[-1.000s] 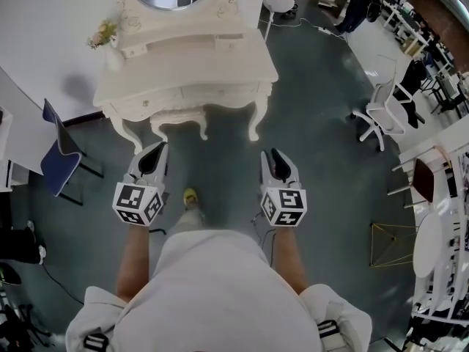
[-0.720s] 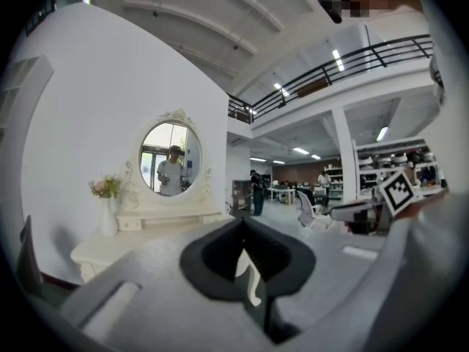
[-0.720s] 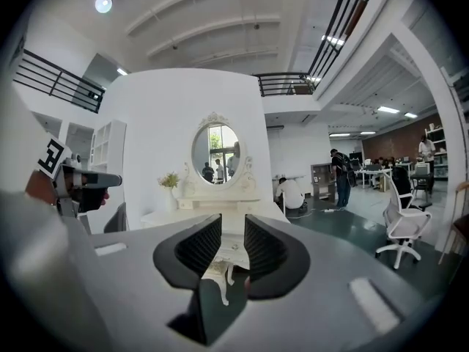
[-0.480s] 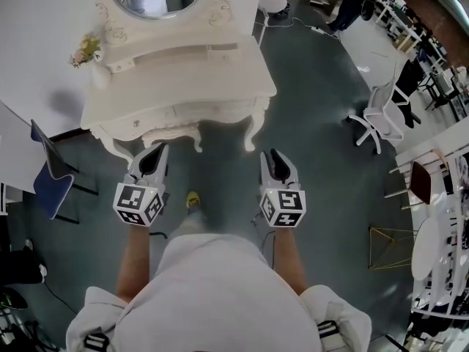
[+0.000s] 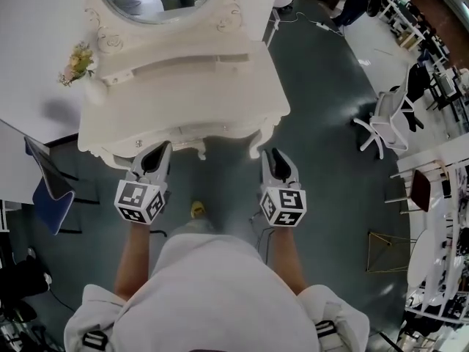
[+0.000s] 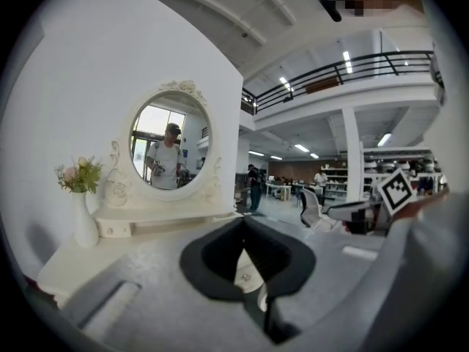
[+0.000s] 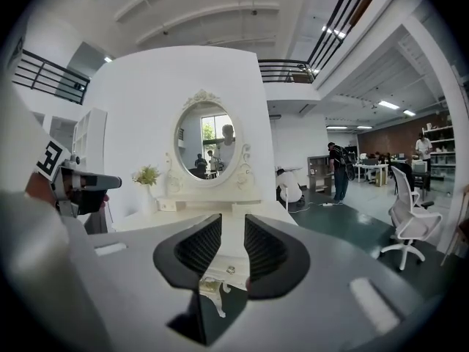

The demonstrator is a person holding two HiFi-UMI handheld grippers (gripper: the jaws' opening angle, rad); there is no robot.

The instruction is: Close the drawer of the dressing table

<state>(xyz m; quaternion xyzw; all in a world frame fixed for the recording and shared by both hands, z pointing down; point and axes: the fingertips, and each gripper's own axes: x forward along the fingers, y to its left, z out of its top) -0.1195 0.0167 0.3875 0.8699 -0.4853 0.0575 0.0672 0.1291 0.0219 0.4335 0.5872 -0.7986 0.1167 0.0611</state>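
Both forearms (image 5: 136, 255) reach forward side by side: the left hand-held gripper (image 5: 156, 152) is pinched together on nothing, the right hand-held gripper (image 5: 272, 158) has a narrow empty gap. Their tips sit just short of the drawer (image 5: 170, 133) in the table (image 5: 212, 79) front. A vase (image 5: 94, 91) on top holds flowers (image 5: 75, 61).

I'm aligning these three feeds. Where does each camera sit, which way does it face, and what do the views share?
Head view: on the person's head, looking steeply down at the dressing table; shows shoulders, forearms, left gripper, right gripper.
Left gripper view: on the left gripper, facing toward the mirror; its fingers touch at the tips.
Right gripper view: on the right gripper, facing the same table; its fingers stand apart.
Shared: all three show mirror and flower vase; each gripper view catches the other gripper's marker cube.
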